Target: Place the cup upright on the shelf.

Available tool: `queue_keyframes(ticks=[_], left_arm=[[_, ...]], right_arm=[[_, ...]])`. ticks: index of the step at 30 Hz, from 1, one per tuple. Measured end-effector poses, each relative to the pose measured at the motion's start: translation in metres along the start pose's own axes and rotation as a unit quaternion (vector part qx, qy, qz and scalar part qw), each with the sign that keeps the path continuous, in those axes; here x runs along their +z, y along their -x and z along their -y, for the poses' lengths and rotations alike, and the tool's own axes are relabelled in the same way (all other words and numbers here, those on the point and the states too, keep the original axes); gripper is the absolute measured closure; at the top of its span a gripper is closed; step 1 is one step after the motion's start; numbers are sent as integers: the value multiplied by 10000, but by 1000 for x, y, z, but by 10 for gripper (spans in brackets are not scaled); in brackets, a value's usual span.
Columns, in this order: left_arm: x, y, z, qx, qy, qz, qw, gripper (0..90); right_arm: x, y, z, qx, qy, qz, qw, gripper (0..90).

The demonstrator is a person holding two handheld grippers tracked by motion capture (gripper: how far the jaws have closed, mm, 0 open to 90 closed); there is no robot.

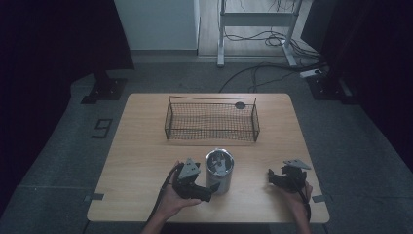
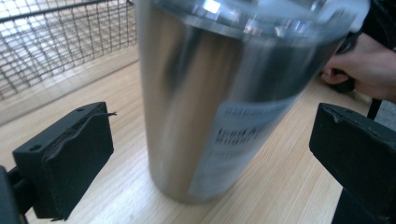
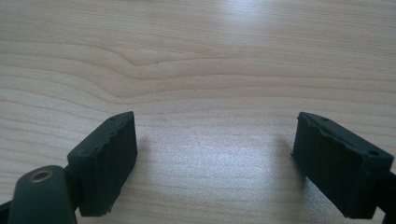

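A steel tumbler (image 1: 219, 170) with a clear lid stands upright on the wooden table (image 1: 141, 146), near its front middle. My left gripper (image 1: 210, 191) is open just left of it, jaws pointing right at its base. In the left gripper view the tumbler (image 2: 224, 93) stands between the two wide-apart pads (image 2: 70, 158), untouched by either, its white label facing me. My right gripper (image 1: 272, 178) rests open at the front right, aimed down at bare wood. In the right gripper view its gripper (image 3: 215, 158) has nothing between the pads.
A dark wire basket (image 1: 212, 120) stands at the back middle of the table, seemingly with nothing in it, and a small dark round object (image 1: 239, 105) lies behind its right end. The basket (image 2: 56, 42) is close behind the tumbler. Cables and desk legs lie on the floor beyond.
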State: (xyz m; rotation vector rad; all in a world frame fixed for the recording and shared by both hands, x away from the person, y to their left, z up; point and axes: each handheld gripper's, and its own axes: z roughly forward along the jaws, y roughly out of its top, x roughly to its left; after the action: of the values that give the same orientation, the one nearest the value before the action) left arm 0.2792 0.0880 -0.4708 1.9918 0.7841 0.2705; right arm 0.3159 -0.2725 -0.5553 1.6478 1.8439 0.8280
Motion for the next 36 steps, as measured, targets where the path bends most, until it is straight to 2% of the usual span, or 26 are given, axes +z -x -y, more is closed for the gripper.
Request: queue_keyframes(ticks=[8,15,20,26,36], left_arm=[[16,4,-11,-80,2,-75,9999,0],[28,9,-17,-33,-22,-156,9999,0],[36,7,-18,-90,101,-152,9998,0],[40,6,-15,109,160,-162,9997,7],[40,5,-13,209,265,-137,9993,24]], right_arm=[[0,0,0,0,1,0,10000,136],[0,0,0,7,-2,11,10000,137],[0,0,0,7,-3,11,10000,137],[0,0,0,9,-2,13,10000,137],[0,0,0,10,-2,18,10000,137]])
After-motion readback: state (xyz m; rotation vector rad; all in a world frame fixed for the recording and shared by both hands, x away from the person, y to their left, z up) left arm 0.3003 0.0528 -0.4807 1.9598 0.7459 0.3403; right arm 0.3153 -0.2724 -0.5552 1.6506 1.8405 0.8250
